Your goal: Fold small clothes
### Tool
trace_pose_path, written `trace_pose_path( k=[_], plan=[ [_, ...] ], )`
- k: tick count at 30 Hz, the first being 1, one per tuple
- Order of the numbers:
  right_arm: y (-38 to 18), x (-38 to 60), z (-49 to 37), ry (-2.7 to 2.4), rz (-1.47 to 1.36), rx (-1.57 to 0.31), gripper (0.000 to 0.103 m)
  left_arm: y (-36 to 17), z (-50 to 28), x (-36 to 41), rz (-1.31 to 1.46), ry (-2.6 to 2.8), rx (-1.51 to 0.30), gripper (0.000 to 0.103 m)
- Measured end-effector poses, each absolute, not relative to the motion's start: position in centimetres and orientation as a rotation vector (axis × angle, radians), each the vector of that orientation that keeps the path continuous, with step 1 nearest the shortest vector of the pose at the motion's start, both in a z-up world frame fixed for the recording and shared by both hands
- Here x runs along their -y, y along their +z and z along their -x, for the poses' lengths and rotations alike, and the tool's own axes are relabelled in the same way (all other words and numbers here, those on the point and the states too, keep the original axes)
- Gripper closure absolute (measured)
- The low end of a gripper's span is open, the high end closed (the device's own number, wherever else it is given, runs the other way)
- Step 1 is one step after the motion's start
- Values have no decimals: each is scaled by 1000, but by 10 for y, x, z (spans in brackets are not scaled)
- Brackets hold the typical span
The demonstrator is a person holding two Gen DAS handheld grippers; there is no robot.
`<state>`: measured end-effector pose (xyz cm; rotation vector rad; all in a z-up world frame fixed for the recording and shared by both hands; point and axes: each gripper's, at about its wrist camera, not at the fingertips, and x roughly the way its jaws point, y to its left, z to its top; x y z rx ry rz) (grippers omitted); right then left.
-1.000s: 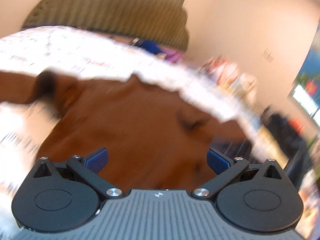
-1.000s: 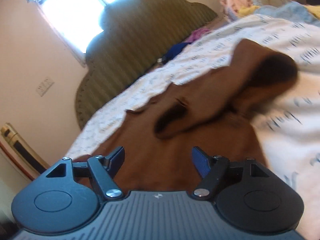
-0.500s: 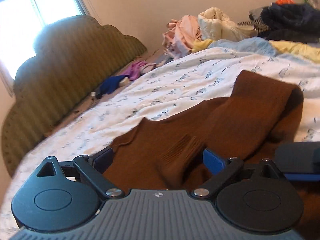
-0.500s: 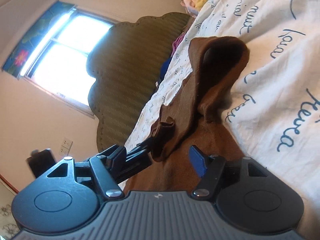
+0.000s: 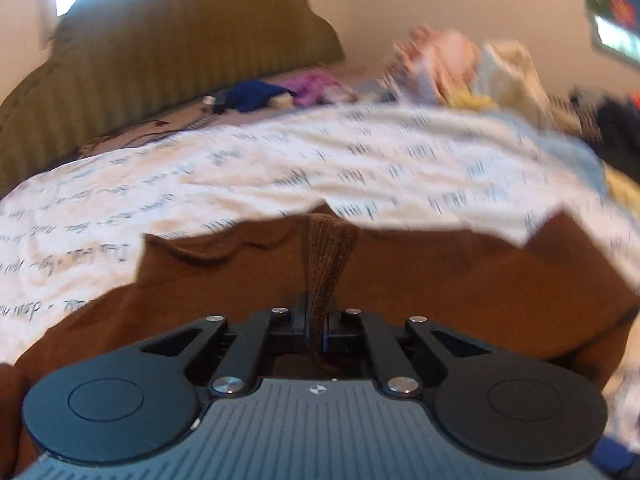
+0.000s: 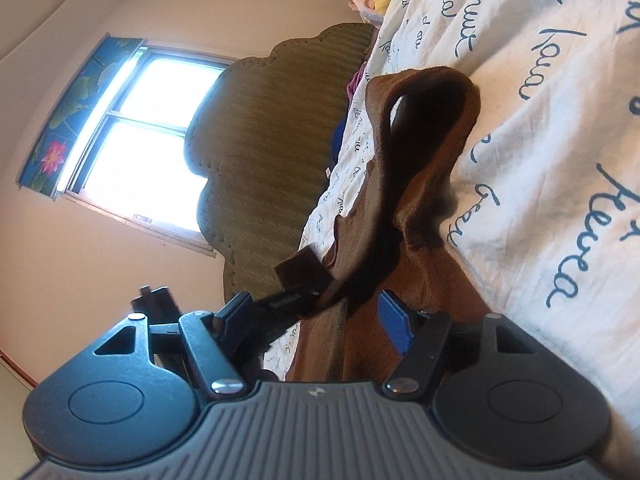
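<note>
The left tongs [image 5: 316, 328] have just been closing and now pinch a ribbed cuff [image 5: 330, 248] of the brown sweater [image 5: 460, 292]; half a second back they stood wide with that cuff loose between them. The knit runs up out of the closed jaws as a taut strip, so the grip looks real and not just a brush against the cloth. The right tongs [image 6: 316, 320] stand at a middling width, holding nothing, with brown fabric lying between the blue pads [image 6: 394, 320] but not pressed; in their view the left tongs show as a dark bar at lower left, clamped on a flap of the knit. The sweater lies spread on the bed [image 5: 240, 176], over a white sheet printed with script, one sleeve [image 6: 432, 120] humped up in an open loop. Beyond it are a green headboard [image 5: 168, 52] and a heap of other laundry [image 5: 460, 68] at the far side. With the cuff caught, the sleeve fold can probably begin: the sleeve would be drawn across the body. The right tongs seem free to pin the cloth or take a second corner.
</note>
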<state>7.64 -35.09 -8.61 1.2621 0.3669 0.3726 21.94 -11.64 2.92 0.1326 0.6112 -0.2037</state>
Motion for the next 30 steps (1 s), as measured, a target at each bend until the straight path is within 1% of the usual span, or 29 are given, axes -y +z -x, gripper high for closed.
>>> trace_pose_path(
  k=[3,5,10,13,18,20,23,28,30],
  plan=[
    [-84,349,-77,377,-1248,-374,34,56,-214,68,59,-131,-559,95],
    [-85,349,-76,379,-1244,-377,34,58,-216,31,156,-56,-571,95],
    [-85,349,-77,381,-1231,-382,34,19,-219,-34,265,75,-709,96],
    [-83,348,-78,382,-1219,-385,34,9,-206,-52,325,99,-683,95],
    [-82,345,-80,382,-1198,-390,34,27,-192,-68,389,180,-587,95],
    [-82,344,-81,383,-1188,-392,34,28,-194,-82,414,205,-588,96],
    [-80,341,-82,384,-1172,-394,33,19,-199,-92,406,196,-644,95],
    [-79,339,-83,385,-1155,-399,32,29,-175,-106,461,222,-555,96],
    [-77,338,-83,381,-1147,-400,32,29,-168,-108,457,218,-559,96]
  ],
)
